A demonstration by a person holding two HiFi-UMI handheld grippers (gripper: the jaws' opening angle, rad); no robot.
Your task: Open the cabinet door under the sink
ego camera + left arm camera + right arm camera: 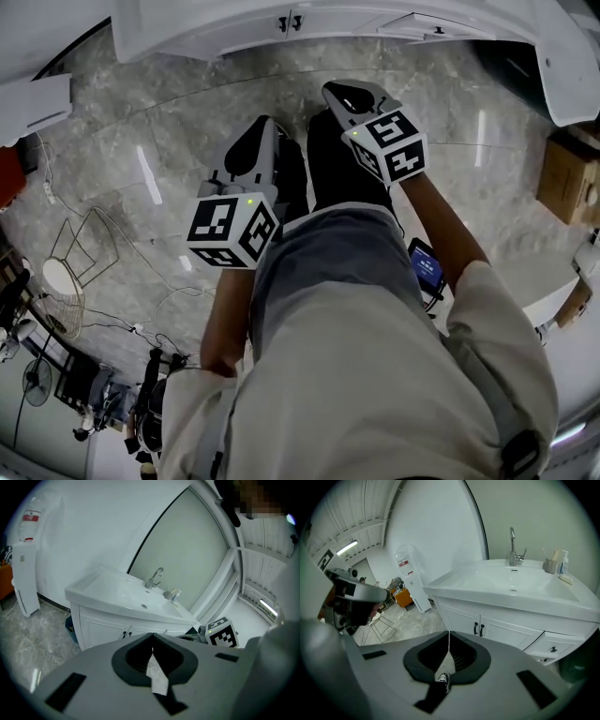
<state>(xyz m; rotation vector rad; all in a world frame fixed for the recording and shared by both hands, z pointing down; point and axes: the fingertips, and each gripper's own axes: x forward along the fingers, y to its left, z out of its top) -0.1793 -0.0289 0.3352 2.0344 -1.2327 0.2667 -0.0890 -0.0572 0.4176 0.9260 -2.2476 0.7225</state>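
The white vanity cabinet [497, 632] stands under the sink [511, 581]. Its two doors are closed, with a pair of black handles [478, 629] at the centre seam. The same handles [125, 633] show in the left gripper view and at the top of the head view as handles [289, 21]. My left gripper [255, 141] and right gripper [349, 94] hang side by side above the floor, well short of the cabinet, the right one nearer it. Both are shut with nothing held: the left gripper [152, 637] and right gripper [449, 634] show jaws meeting at a thin seam.
A faucet [513, 545] and toiletries [555, 564] sit on the sink top. A drawer [553, 648] lies right of the doors. A water dispenser [26, 569] stands to the left, a wire stand [80, 244] and cables lie on the marble floor, and a cardboard box [567, 173] sits at the right.
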